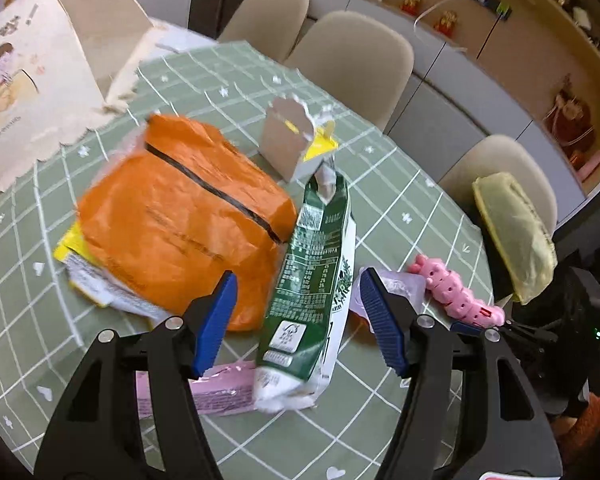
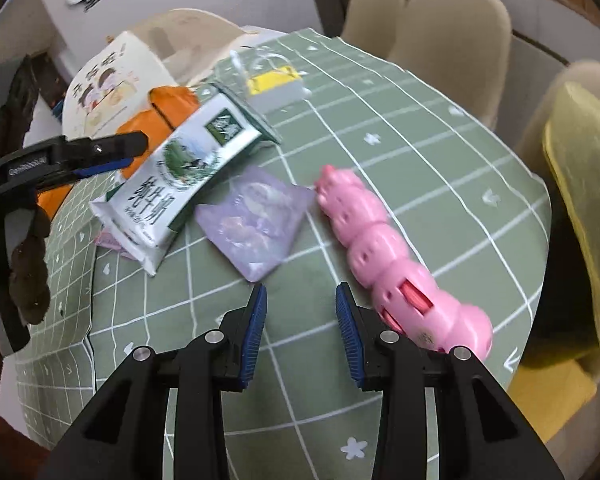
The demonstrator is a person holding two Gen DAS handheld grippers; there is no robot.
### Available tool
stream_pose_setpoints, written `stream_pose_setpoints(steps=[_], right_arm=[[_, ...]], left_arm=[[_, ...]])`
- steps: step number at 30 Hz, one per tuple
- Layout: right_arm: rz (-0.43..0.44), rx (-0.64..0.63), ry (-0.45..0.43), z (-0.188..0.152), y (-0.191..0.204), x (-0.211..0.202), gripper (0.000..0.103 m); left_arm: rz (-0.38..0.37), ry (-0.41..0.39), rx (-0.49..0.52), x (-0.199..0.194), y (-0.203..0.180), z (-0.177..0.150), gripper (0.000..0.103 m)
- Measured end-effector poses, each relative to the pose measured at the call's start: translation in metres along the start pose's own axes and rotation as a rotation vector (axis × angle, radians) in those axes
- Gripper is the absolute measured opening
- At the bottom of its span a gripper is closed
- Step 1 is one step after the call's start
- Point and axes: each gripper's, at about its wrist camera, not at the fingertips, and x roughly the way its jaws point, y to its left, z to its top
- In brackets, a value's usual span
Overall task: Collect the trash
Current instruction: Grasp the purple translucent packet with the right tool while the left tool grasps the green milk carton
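Both jaws gape empty: milk carton (image 1: 316,280) between left ones, purple wrapper (image 2: 256,220) beyond right.

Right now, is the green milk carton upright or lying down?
Lying down. The green milk carton rests flat on its side on the checked tablecloth, its torn top end pointing toward the orange bag.

Green white-grid tablecloth (image 2: 380,92) — orange bag (image 1: 180,216), pink toy (image 2: 384,248).
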Motion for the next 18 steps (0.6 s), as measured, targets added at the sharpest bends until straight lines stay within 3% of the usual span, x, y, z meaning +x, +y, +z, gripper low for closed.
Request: stream_pose_setpoints(steps=[2,6,8,13,18], right_arm=[[0.002,0.007,-0.004,0.002,-0.001,0.002,0.034],[0.025,0.006,0.001,0.013,0.001,0.012,0.035],[0.031,-0.004,0.005,0.022,0.005,0.018,0.035],[0.027,-0.024,-0.006,0.04,0.013,0.032,0.035],[0.089,0.065,-0.041,0.049,0.003,0.038,0.037]], left_arm=[[-0.001,0.035,-0.018,0.008,0.001,-0.002,0.059],[-0.019,0.06,-0.026,0.008,0.005,-0.011,0.041],[-0.014,0.067,-0.026,0.005,0.007,-0.017,0.038],[-0.005,0.071,-0.059,-0.006,0.021,-0.027,0.038],[-0.009,0.064,-0.088,-0.011,0.03,-0.028,0.038]])
